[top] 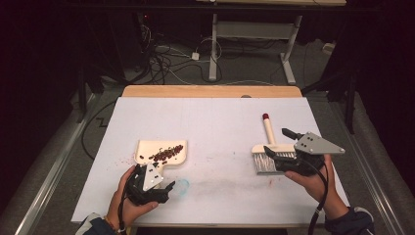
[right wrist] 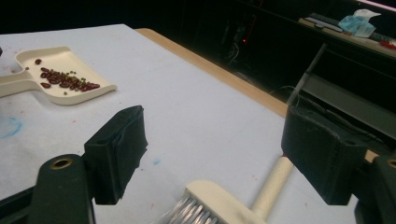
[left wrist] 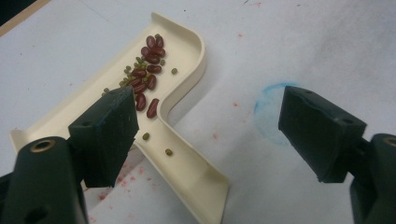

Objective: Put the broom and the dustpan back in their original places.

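High view: dustpan (top: pixel 160 152) holding beans (top: pixel 166 153); left gripper (top: pixel 157 187) just below its handle, jaws apart, empty. Right gripper (top: pixel 278 145) far right of dustpan, jaws spread over brush (top: pixel 268 152).

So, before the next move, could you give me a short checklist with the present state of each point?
1. Left hand-held gripper is open: ok, jaws stand wide apart and hold nothing.
2. Right hand-held gripper is open: ok, jaws apart, above the brush.
3. Beans are inside the dustpan: ok, they lie on its tray, with a few on the handle.
4. Dustpan lies flat on the white table cover: ok.
5. Brush is free to grasp: ok, it lies on the cover with its handle pointing away from the person.
6. Cover is clean: not ok, red specks and a blue ring mark remain.
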Demonstrator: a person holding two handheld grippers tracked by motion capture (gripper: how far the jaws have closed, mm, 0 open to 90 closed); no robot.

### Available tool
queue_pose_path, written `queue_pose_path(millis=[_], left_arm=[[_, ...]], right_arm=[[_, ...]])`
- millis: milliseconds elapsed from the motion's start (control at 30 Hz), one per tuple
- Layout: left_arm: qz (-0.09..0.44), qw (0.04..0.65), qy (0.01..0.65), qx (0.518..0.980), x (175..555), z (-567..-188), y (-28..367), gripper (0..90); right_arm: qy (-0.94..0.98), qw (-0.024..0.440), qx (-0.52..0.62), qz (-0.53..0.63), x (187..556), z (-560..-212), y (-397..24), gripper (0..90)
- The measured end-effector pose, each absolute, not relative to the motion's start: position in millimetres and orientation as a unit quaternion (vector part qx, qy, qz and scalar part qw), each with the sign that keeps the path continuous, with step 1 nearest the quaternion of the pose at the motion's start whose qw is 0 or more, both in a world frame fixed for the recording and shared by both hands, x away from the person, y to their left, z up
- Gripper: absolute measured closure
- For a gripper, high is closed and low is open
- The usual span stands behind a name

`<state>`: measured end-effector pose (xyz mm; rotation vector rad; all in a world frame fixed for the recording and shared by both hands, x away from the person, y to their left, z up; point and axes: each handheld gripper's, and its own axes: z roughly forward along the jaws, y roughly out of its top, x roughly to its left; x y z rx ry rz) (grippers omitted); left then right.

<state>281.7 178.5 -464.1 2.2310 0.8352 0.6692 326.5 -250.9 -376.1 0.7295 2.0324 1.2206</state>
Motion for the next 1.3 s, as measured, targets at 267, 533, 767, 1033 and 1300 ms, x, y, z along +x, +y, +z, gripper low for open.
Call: queue_pose_path(millis=[267, 533, 767, 1033, 1300], left_arm=[[0.256, 0.328, 0.318, 0.852, 282, -464, 178, 19.4], [0.256, 0.329, 0.316, 0.852, 281, -464, 178, 19.4], [0.254, 0.331, 0.312, 0.853, 281, -464, 177, 19.4], [0.254, 0.334, 0.311, 0.853, 281, -463, 177, 19.5], [0.251, 0.338, 0.31, 0.853, 283, -463, 176, 19.4]], right_arm=[[0.779, 0.326, 0.27, 0.463, 319, -391, -258, 22.4], [0.787, 0.312, 0.254, 0.469, 312, -407, -264, 22.0], [0.792, 0.315, 0.261, 0.452, 305, -419, -268, 21.6], [0.793, 0.318, 0.267, 0.445, 298, -430, -277, 21.5], [0.806, 0.312, 0.27, 0.425, 290, -450, -283, 21.3]])
